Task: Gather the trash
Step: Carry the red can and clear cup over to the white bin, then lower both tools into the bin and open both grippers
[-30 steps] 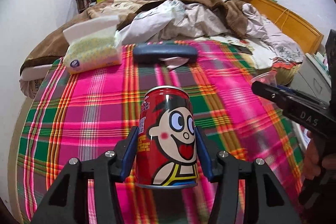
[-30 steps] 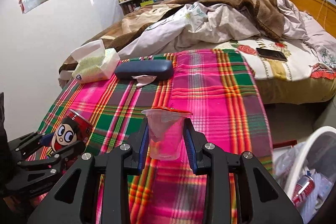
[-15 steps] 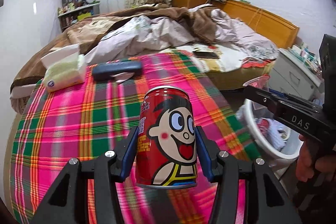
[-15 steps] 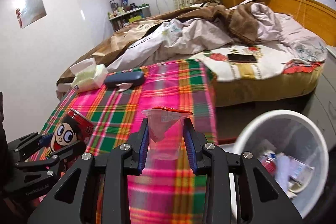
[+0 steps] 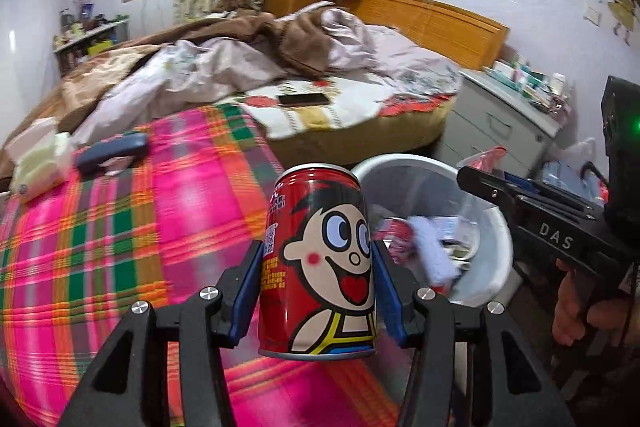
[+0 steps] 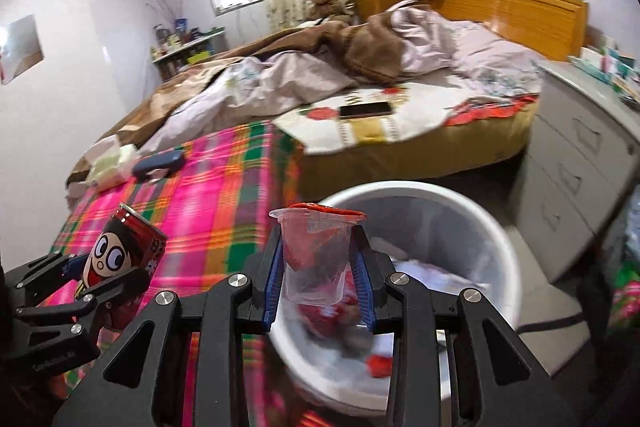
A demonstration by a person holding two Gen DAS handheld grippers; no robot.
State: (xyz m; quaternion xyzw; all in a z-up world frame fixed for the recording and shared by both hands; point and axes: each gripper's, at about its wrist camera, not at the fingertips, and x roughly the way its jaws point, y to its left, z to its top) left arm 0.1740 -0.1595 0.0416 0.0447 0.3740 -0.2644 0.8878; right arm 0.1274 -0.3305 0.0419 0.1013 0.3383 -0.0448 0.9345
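Right fingers (image 6: 318,267) squeezed on a clear cup (image 6: 316,255), right over the white bin (image 6: 496,251). Left fingers (image 5: 318,287) squeezed on an upright red can (image 5: 318,259), beside the bin, above the checked surface (image 5: 120,227). Probably dropping the cup first, since nearer the bin.

Left gripper (image 5: 318,263) clamps an upright red cartoon-face can (image 5: 318,259) between its blue pads, above the edge of the pink plaid cloth (image 5: 120,227). White waste bin (image 5: 492,227) with rubbish inside sits just behind and right of the can. Right gripper (image 5: 480,173), held in a hand (image 5: 580,311), carries a clear cup (image 5: 482,159) over the bin's far rim.
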